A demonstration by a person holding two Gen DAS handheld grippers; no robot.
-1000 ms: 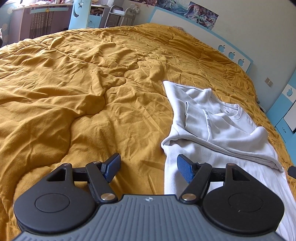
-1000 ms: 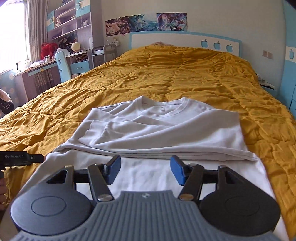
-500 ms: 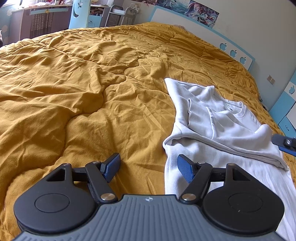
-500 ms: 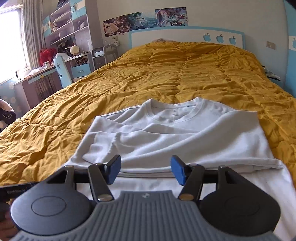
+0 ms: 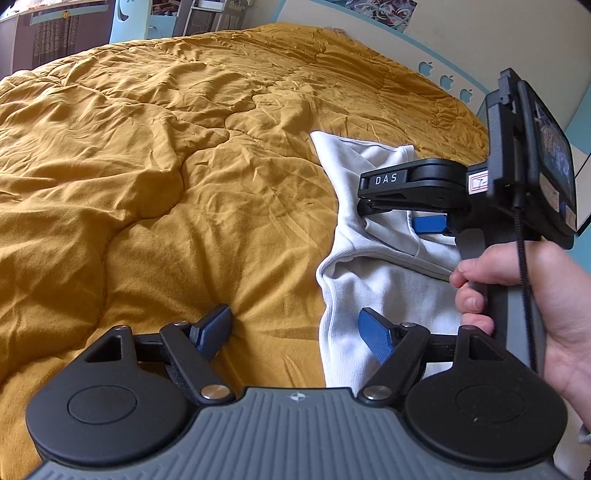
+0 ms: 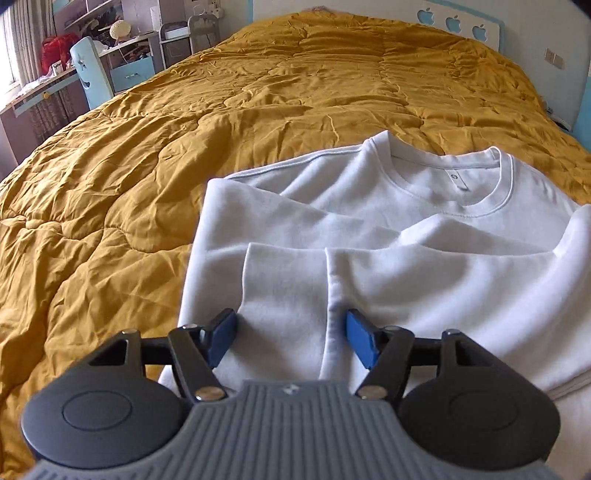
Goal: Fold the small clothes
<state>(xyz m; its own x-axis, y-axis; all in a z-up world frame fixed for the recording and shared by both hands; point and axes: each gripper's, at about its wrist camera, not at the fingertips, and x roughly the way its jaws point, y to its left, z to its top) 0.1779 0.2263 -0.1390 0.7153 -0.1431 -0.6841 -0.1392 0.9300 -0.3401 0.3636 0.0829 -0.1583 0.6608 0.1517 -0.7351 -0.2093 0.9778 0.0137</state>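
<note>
the left tool (image 5: 295, 332) sits nearest, low over the bed. its blue fingers (image 5: 213, 326) stand wide and have just been opening more. nothing is between them but the edge of the white top and the yellow blanket. one finger is over the blanket (image 5: 147, 177) and the other is over the cloth, and i cannot tell if it touches.

the white sweatshirt (image 5: 369, 295) lies flat on the bed, from about 3 o'clock up to 1 o'clock in the left view. in the right view it fills 12 to 3 o'clock, with the round neck (image 6: 476, 184) at the far end.

the right tool (image 6: 291, 334) is down over the folded part, a bit farther up the top. its fingers are partly apart, with a folded sleeve (image 6: 288, 280) lying between them. the pads do not look like they squeeze it. in the left view a hand (image 5: 535, 295) holds this tool's handle at 3 o'clock.

what looks done: both sleeves are laid in over the chest, so the top is a neat long shape.

what looks left: i think the bottom part near the tools must be folded up toward the neck. both tools need to take hold of cloth first.

far off are the headboard (image 6: 461, 18) and a desk (image 6: 74, 74).
</note>
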